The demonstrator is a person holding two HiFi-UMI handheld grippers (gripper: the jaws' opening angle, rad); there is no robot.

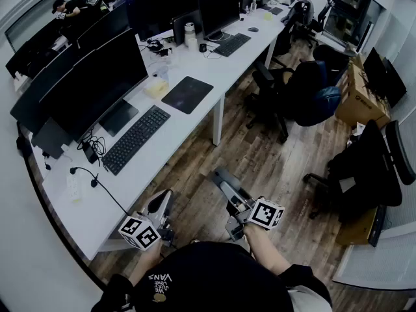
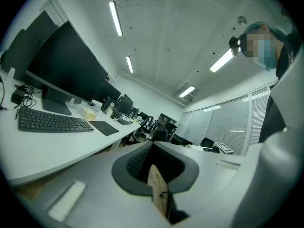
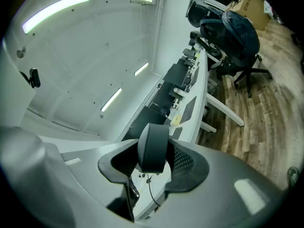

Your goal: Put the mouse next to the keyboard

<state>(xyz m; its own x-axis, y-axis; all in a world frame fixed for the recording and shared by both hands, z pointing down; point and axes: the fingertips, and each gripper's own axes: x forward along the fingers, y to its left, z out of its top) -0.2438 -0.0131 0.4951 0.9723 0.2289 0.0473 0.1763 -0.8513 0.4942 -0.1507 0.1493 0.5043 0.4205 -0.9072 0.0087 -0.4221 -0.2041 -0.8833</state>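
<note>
A keyboard (image 1: 136, 138) lies on the white worktop (image 1: 71, 207) at left. Off its near edge, the left gripper (image 1: 162, 199) hovers with fingers clenched on nothing. To its right, the right gripper (image 1: 221, 179) has its fingers grasping the black mouse (image 3: 153, 147) above the wooden floor (image 1: 260, 155).

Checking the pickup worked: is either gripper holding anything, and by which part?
The right gripper grips the black mouse across its sides; the left gripper holds nothing.

Before me, my long white worktop (image 1: 179, 125) carries a black keyboard (image 1: 135, 138), a dark mouse pad (image 1: 187, 94) and monitors (image 1: 97, 83).
</note>
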